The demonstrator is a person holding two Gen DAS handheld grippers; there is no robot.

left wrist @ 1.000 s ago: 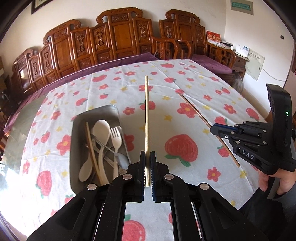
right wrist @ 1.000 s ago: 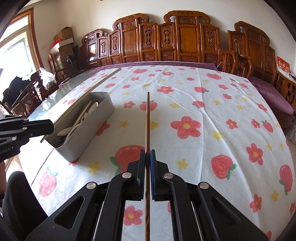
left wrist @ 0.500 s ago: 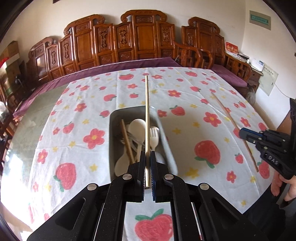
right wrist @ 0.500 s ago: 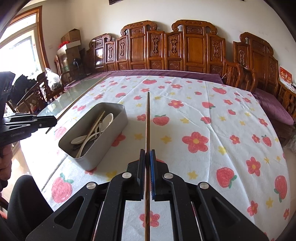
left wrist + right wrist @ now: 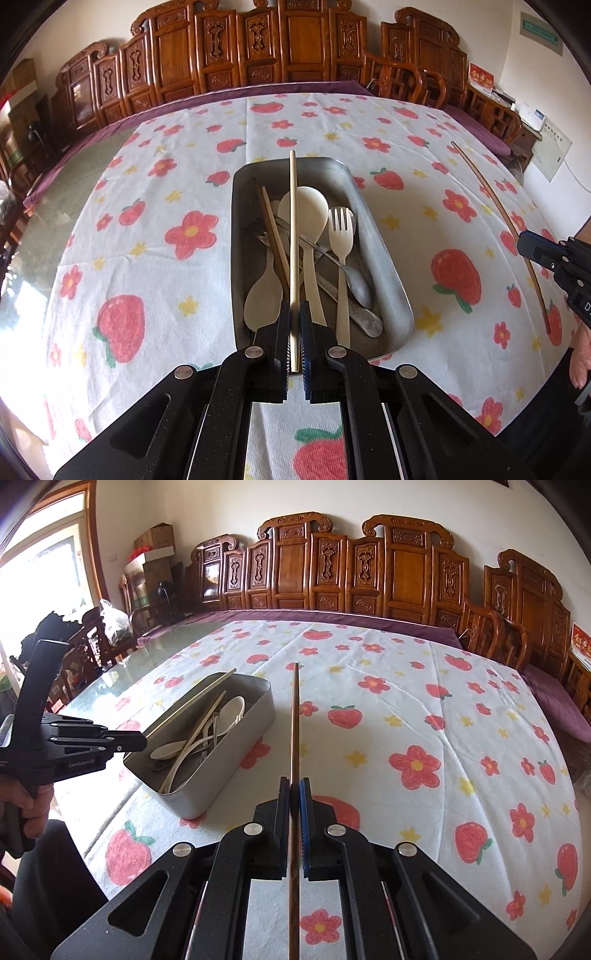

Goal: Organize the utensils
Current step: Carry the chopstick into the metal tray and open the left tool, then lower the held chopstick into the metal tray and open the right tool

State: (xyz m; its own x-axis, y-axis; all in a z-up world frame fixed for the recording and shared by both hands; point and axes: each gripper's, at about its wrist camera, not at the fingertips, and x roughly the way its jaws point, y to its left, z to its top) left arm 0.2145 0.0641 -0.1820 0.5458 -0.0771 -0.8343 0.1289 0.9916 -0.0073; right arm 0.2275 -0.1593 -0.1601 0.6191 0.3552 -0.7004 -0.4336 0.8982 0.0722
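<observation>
My left gripper (image 5: 294, 314) is shut on a light wooden chopstick (image 5: 293, 221) and holds it lengthwise over the grey metal tin (image 5: 384, 258). The tin holds cream spoons, a cream fork (image 5: 341, 236), a darker chopstick (image 5: 275, 236) and metal cutlery. My right gripper (image 5: 294, 788) is shut on a dark brown chopstick (image 5: 294, 720), held above the tablecloth to the right of the tin (image 5: 236, 760). The left gripper (image 5: 110, 738) shows at the left of the right wrist view, its chopstick (image 5: 192, 701) over the tin. The right gripper (image 5: 532, 247) shows at the right edge of the left wrist view.
The round table carries a white cloth (image 5: 147, 258) with strawberries and flowers. Bare glass (image 5: 155, 646) shows at its left side. Carved wooden chairs (image 5: 369, 572) line the far edge. A person's hand (image 5: 29, 801) holds the left gripper.
My left gripper has swung left with its chopstick, from over the cloth to over the tin, and come lower. My right gripper has kept its chopstick and drifted slightly nearer the tin.
</observation>
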